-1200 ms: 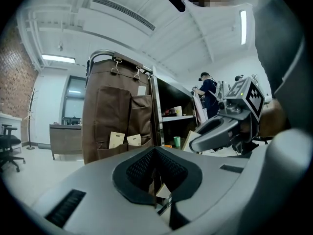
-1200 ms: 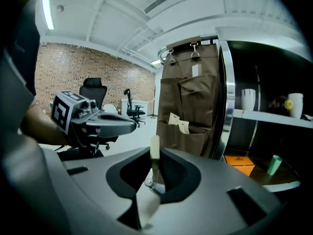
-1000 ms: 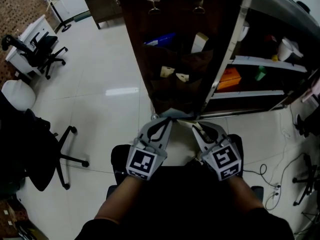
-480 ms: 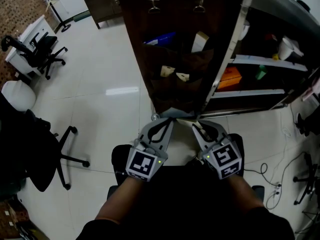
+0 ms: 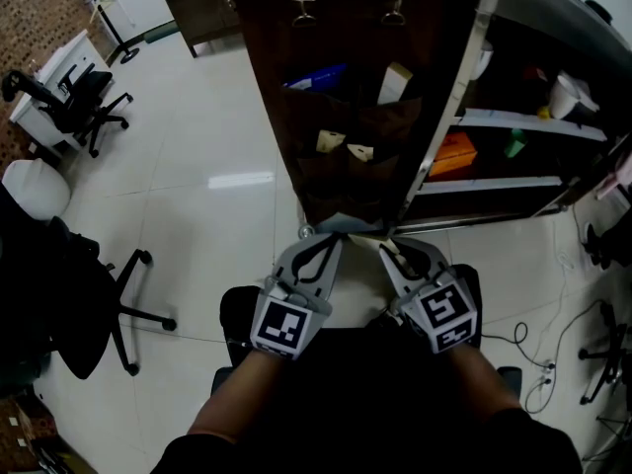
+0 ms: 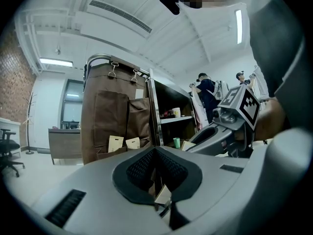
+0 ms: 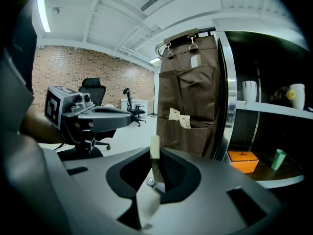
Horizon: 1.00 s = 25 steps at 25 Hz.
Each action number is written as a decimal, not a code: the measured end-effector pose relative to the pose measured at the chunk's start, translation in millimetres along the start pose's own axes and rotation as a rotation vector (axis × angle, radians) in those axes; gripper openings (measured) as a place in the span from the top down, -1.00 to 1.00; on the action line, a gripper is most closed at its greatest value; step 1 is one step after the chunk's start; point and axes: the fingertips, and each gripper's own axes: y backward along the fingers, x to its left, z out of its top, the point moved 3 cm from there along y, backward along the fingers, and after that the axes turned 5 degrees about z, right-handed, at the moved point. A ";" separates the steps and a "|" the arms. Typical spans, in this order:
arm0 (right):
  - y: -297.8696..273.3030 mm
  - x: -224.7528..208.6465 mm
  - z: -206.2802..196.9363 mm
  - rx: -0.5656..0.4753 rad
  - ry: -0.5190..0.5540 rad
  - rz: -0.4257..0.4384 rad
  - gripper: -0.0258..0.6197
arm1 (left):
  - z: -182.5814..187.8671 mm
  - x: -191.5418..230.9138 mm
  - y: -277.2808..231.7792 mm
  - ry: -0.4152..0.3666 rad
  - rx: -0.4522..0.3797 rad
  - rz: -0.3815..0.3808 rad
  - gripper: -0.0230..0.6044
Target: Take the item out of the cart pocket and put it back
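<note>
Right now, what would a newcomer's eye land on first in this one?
The tall brown pocket organiser hanging on the end of the cart, straight ahead, with pale cards poking from its pockets. Below it, the left gripper and right gripper sit side by side near the cart's foot, the right one pinching a thin pale strip edge-on.

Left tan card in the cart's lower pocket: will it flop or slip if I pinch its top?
The left tan card looks thin and flat, so probably light and slightly bendy. It sticks up loosely from the brown fabric pocket, so it should likely slide out easily.
</note>
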 end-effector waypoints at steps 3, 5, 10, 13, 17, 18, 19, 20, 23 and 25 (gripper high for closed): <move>-0.1 -0.9 0.0 -0.002 0.002 -0.003 0.71 | -0.1 0.2 0.2 -0.002 0.002 0.001 0.93; -0.3 -1.1 0.1 -0.004 0.001 -0.004 0.71 | -0.1 0.6 0.4 0.000 0.002 0.003 0.93; -0.6 -1.2 0.2 -0.004 0.001 -0.003 0.71 | -0.5 0.9 0.3 0.003 0.005 0.006 0.93; 0.1 -1.1 1.3 -0.006 0.001 -0.003 0.71 | -0.6 0.5 0.3 0.005 0.006 0.006 0.93; 1.7 -2.0 4.6 -0.015 0.001 -0.007 0.71 | -0.4 0.4 0.8 0.006 0.008 0.006 0.93; 2.0 -2.4 5.6 -0.018 0.002 -0.008 0.71 | -0.4 0.6 0.8 0.005 0.008 0.007 0.93; 2.0 -3.0 6.9 -0.021 0.003 -0.009 0.71 | -0.4 0.9 0.7 0.005 0.008 0.008 0.93; 1.8 -3.7 8.4 -0.024 0.005 -0.010 0.71 | -0.4 1.3 0.5 0.005 0.006 0.009 0.93; 0.7 -7.6 15.3 -0.036 0.016 -0.017 0.71 | -0.6 2.7 -0.2 0.004 0.003 0.014 0.93; -0.7 -12.6 21.5 -0.044 0.028 -0.029 0.71 | -1.3 3.2 -0.5 0.006 0.005 0.017 0.93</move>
